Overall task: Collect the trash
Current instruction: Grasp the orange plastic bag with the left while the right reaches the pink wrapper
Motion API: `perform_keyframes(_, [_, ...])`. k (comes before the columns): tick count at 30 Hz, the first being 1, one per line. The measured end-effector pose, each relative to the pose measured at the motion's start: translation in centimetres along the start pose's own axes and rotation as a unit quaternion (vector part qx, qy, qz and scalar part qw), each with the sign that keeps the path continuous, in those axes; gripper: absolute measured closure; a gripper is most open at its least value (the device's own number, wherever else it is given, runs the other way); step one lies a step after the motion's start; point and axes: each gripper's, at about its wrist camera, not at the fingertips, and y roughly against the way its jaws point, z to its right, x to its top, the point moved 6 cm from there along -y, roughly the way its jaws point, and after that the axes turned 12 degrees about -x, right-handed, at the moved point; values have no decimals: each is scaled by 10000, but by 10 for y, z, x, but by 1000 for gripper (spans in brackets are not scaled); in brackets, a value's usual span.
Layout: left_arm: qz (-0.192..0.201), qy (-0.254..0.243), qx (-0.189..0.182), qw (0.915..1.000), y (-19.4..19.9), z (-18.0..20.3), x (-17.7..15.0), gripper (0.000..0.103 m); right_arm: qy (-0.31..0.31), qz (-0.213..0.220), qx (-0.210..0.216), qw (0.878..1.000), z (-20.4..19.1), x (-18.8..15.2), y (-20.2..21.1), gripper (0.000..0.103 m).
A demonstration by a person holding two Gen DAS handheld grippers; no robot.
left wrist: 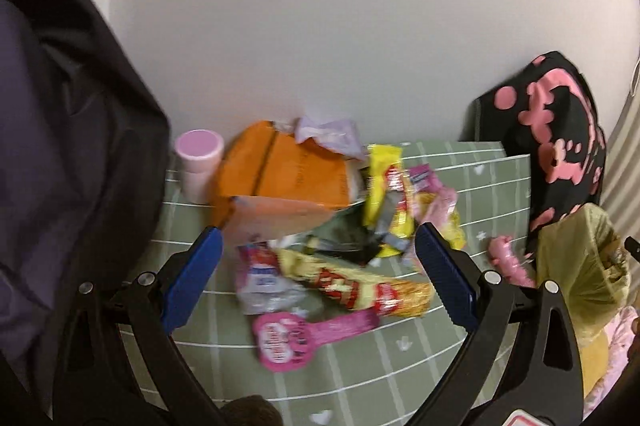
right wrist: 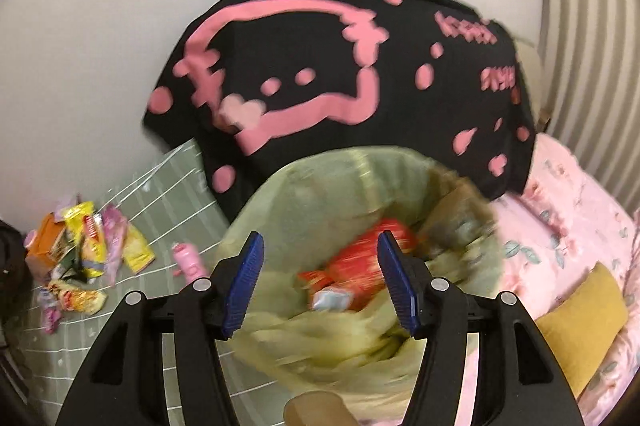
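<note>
Left wrist view: the left gripper (left wrist: 318, 266) is spread wide and empty, hovering over the pile of wrappers (left wrist: 340, 246) on the green mat (left wrist: 360, 366). Between and just below its fingers lie a yellow-red noodle packet (left wrist: 360, 286), a white-blue packet (left wrist: 260, 278) and a pink tag-shaped wrapper (left wrist: 304, 336); ahead sit one orange box (left wrist: 280, 178), one pink cup (left wrist: 198, 158) and another yellow wrapper (left wrist: 384, 186). The overlapping wrappers could mean the claw pinches two at once or drags neighbours off the mat.

Right wrist view: the right gripper (right wrist: 320, 282) is released, nothing between its pads, poised over one green trash bag (right wrist: 320, 186). One red packet (right wrist: 360, 258) and a small silver one (right wrist: 332, 300) lie inside, beyond the fingertips. The bag's limp rim could fold shut and block later drops. The pile lies far left.
</note>
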Motion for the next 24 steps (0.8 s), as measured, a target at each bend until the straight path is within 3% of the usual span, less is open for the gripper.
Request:
perform_keyframes(5, [-215,394,-246,9987,-13,-28,10,11,161,226,182,9994,-46,0,11,47])
perform_keyframes(8, [-275,587,-153,9978,-23,-47,17,11,77,172,412,9990,-73,0,12,47])
perform_keyframes(12, [-320,890,-189,9953,-40,-66,26,11,551,237,509,9969,-120,-7,7,47])
perform_keyframes(16, [-541,810,-101,9952,-68,-74,36,14,580,-88,766,9953,-150,-21,-16,47])
perform_keyframes(22, [-923,1166,-107,9888,-93,-93,31,36,763,-499,1140,9893,-189,-39,-43,47])
perform_keyframes(24, [-1017,1254,-249,9866,-95,-93,26,52,872,-541,1214,9873,-204,-42,-50,47])
